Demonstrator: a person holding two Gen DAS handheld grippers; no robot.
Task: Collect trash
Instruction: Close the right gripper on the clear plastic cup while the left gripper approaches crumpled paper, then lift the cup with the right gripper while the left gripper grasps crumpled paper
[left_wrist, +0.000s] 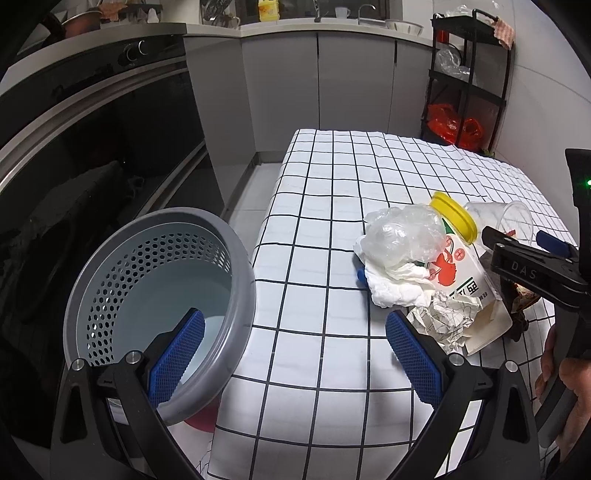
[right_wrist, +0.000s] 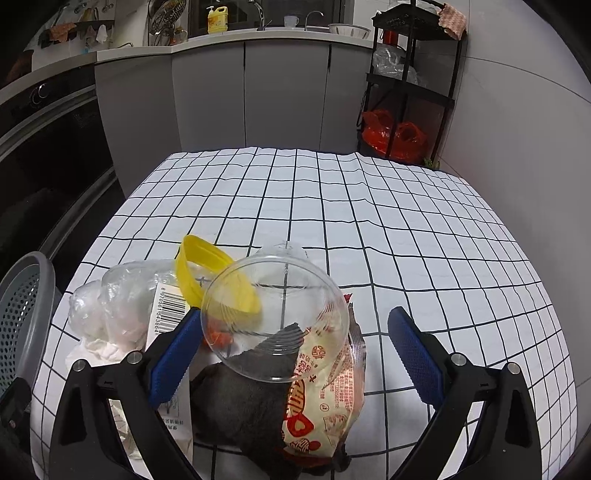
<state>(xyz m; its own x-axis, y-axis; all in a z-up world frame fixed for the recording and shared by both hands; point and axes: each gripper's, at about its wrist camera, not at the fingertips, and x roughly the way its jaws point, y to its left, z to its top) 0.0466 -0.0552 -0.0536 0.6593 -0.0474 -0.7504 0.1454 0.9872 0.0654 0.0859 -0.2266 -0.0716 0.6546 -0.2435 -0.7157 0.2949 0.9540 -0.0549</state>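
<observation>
My left claw (left_wrist: 295, 354) hangs wide open with nothing in it, its blue ribbed pads spread over the edge of the table (left_wrist: 332, 177), which wears a white cloth crossed by thin black grid lines. Just off that edge to the left stands the round grey plastic bin (left_wrist: 110, 277), its wall punched with small holes and its floor smooth and pale.

The trash sits heaped near the table's front: crumpled clear plastic film (left_wrist: 402, 236), a wad of soft white tissue (left_wrist: 395, 291), a white bottle with a yellow screw lid (left_wrist: 458, 266) lying on its side, and balled printed paper (left_wrist: 450, 317).

My right claw (right_wrist: 295, 350) is also wide open and grips nothing. Between its pads lies a clear, thin-walled plastic cup (right_wrist: 275, 317), mouth toward me, resting on a shiny red-and-cream snack wrapper (right_wrist: 325, 406).
</observation>
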